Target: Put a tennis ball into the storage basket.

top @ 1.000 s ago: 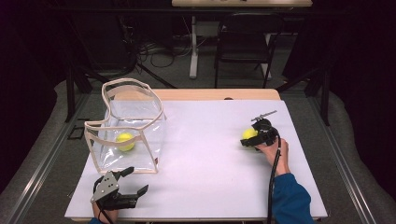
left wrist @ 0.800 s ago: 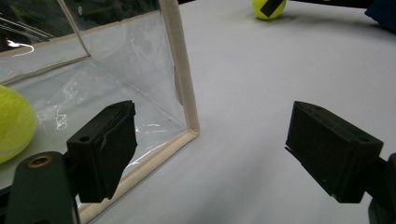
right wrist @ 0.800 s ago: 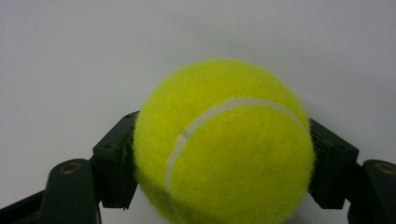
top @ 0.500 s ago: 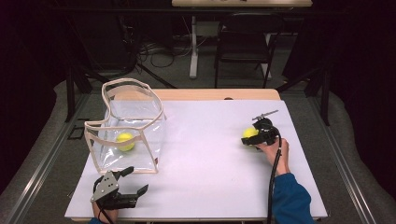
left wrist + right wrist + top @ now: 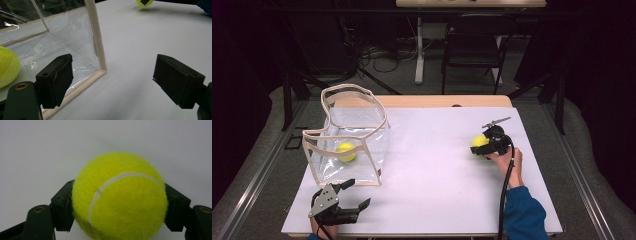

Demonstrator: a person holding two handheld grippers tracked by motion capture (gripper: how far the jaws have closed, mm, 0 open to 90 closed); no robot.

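White tabletop (image 5: 437, 165): our right gripper (image 5: 120, 205) clamps the ball (image 5: 120, 197) across its middle; it's light, fuzzy, springy. Left gripper (image 5: 112, 82) gapes empty.

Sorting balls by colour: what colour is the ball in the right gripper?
Yellow-green tennis ball with a white seam; clearest in the right gripper view.

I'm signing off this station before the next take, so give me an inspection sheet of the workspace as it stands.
Surface: white table top, bare apart from the items below.
Job's things: clear bag standing open at the left, one tennis ball inside; second tennis ball at the right.
Clutter: nothing seen.
Grippers: left gripper open, beside the bag's near corner, holding nothing; right gripper shut on the second ball.
Cables: black cable trails from the right gripper along the forearm.
Surroundings: dark room, chair and floor cables behind the table.
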